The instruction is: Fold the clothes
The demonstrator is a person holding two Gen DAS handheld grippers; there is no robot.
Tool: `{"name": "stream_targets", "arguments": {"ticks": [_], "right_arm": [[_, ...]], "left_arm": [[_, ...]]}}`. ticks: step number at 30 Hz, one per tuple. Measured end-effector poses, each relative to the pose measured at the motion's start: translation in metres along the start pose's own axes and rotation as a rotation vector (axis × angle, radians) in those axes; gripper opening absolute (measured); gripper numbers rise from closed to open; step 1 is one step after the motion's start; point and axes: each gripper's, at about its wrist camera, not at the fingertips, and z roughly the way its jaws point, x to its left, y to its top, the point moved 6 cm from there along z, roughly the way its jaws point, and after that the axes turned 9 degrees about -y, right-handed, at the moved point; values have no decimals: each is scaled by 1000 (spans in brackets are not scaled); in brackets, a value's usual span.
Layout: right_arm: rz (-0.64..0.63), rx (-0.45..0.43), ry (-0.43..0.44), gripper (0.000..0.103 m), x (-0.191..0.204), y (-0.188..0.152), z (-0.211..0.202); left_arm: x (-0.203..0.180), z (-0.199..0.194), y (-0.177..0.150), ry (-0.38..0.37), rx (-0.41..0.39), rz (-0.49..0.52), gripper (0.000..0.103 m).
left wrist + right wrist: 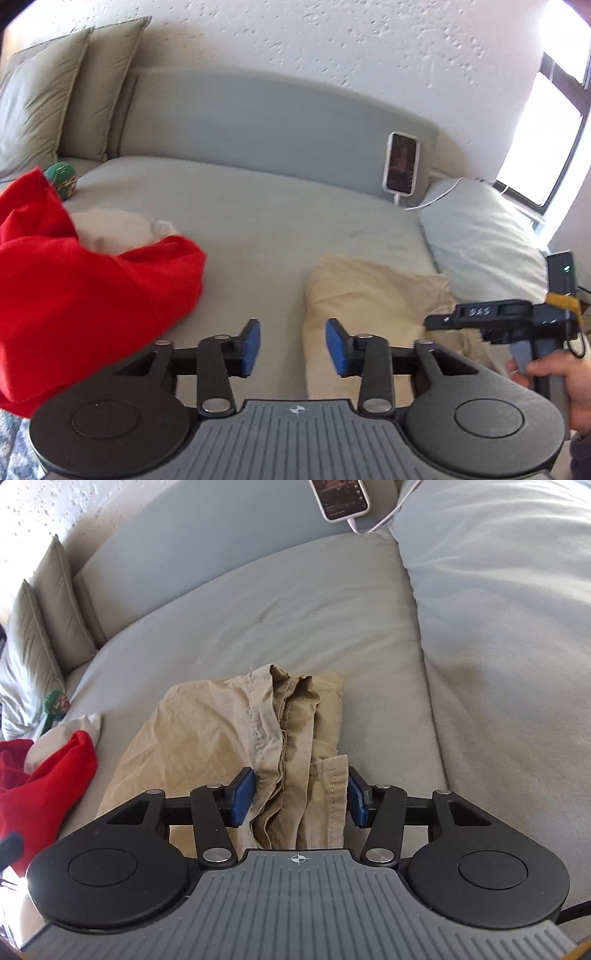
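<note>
1 tan garment (236, 738) lay on the grey bed (295, 609), its near end hidden under the right gripper (301, 797); its long axis ran away from the camera, bunched stitched hems along its right side. The jaws stood apart astride those folds, clamping nothing. The left gripper (293, 347) hung released above the sheet. A soft red garment (74, 288), cut off at the frame, lay left.
</note>
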Motion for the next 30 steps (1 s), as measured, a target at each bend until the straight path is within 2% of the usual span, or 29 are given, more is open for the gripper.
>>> {"name": "stream_targets", "arguments": {"ticks": [2, 5, 7, 8, 11, 14, 16, 17, 18, 20, 22, 23, 25, 28, 30], "right_arm": [[-11, -4, -22, 53, 0, -3, -5], [-42, -7, -60, 54, -1, -9, -16], [-49, -8, -72, 54, -6, -14, -28], [-44, -8, -74, 53, -10, -17, -35], [-57, -102, -61, 53, -10, -21, -69], [-71, -198, -49, 52, -10, -24, -104], [-137, -231, -7, 36, 10, -22, -107], [-171, -235, -2, 18, 20, -20, -102], [-191, -231, -2, 14, 29, -19, -94], [-218, -203, 27, 14, 48, -17, -69], [-238, -147, 20, 14, 58, -19, -44], [-260, -112, 4, 14, 63, -25, -32], [-344, -98, -67, 11, 63, -37, -22], [-413, -120, -140, 10, 51, -49, -32], [-413, -117, -167, 10, 41, -53, -40]], "left_arm": [[-22, 18, -12, -86, 62, 76, 10], [-40, 57, -47, -122, 226, 162, 5], [-43, 61, -61, -118, 212, 176, 4], [-45, 60, -63, -143, 220, 171, 4], [-52, 62, -72, -213, 266, 161, 4], [-61, 64, -78, -194, 263, 213, 4], [-62, 64, -79, -191, 267, 213, 4], [-62, 65, -78, -193, 269, 215, 4], [-63, 62, -80, -196, 270, 213, 4], [-62, 59, -81, -198, 272, 206, 4], [-64, 58, -80, -193, 274, 222, 4], [-66, 55, -78, -191, 273, 231, 5], [-68, 47, -68, -195, 261, 226, 5], [-61, 33, -39, -213, 162, 154, 13], [-51, 33, -20, -149, 82, 145, 14]]}}
